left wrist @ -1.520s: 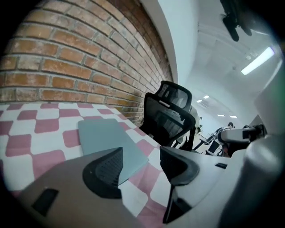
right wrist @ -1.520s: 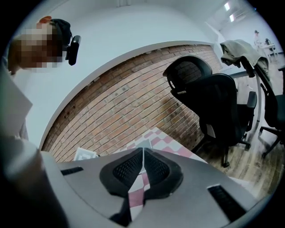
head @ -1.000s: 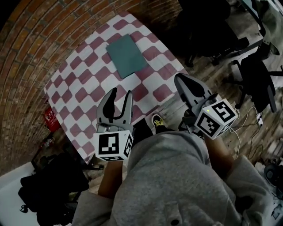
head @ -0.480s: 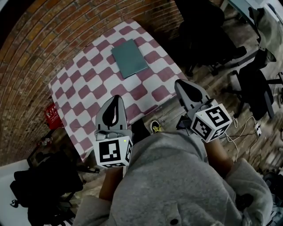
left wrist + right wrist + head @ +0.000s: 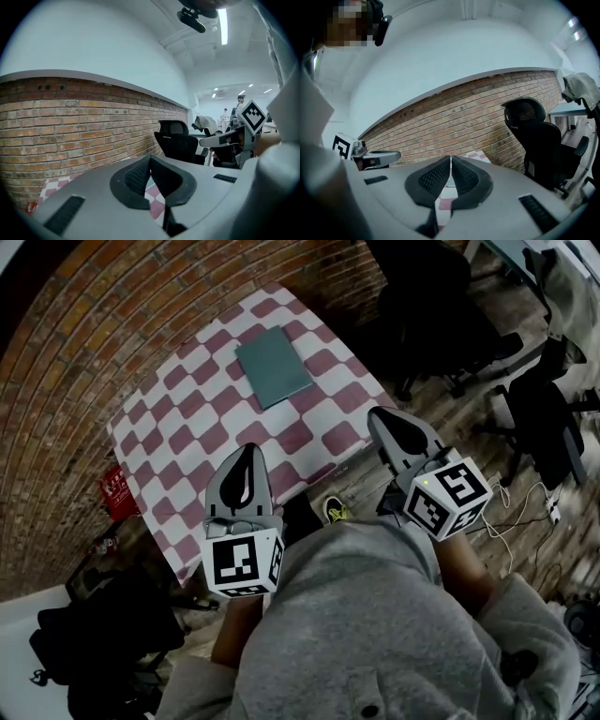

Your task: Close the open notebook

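Notebook [image 5: 274,366] closed flat on checkered table [image 5: 184,420], left gripper [image 5: 246,450] and right gripper [image 5: 383,414] near-level before the torso, jaws together, empty.

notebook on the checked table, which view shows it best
The head view: the notebook lies whole and closed on the checked table. Both gripper views show only slivers of table past their jaws; no notebook can be made out.

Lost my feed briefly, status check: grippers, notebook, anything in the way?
Left gripper shut, empty. Right gripper shut, empty. Notebook closed, flat on checkered table, apart from both. No obstruction seen.
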### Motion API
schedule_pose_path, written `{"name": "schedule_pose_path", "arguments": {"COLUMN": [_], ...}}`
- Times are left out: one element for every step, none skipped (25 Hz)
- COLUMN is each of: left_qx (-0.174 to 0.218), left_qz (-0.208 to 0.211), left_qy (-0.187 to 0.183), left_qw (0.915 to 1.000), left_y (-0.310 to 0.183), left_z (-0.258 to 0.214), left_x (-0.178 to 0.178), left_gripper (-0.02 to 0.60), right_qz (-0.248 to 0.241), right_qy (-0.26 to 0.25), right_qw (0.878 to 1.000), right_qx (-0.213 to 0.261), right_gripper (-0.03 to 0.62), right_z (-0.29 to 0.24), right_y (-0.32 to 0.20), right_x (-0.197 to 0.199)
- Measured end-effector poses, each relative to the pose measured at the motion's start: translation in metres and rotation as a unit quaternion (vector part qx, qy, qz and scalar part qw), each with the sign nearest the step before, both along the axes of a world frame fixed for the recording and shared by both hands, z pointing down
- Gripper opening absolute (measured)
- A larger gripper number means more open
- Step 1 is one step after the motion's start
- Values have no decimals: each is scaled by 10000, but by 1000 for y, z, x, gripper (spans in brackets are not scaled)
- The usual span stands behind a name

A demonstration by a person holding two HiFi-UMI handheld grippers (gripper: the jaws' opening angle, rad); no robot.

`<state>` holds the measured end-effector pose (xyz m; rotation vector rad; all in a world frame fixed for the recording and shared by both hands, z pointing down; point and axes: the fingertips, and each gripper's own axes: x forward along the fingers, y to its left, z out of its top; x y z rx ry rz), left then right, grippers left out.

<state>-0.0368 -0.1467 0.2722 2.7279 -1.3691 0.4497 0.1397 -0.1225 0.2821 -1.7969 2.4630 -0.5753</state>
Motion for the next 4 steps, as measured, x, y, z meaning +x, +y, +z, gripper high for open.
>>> {"name": "schedule_pose_path", "arguments": {"left_qx": [-6, -10, -15, -20], "left_qz": [27, 51, 74, 96], "left_qy": [-11, -18, -21, -22], "left_qw": [10000, 10000, 10000, 9999], "left_y": [0, 0, 0, 0], "left_z": [0, 1, 1, 1], "left_x": [2, 3, 5, 6], "left_gripper": [11, 11, 11, 11], "right_qz": [9, 22, 36, 50], "right_qy": [2, 4, 4, 4], "right_qw": [10000, 10000, 10000, 10000], "right_qx": [-3, -6, -7, -9], "right_gripper": [32, 32, 32, 32], "right_z": [1, 1, 2, 2], "right_y": [0, 0, 0, 0], "right_x": [1, 1, 2, 3]}}
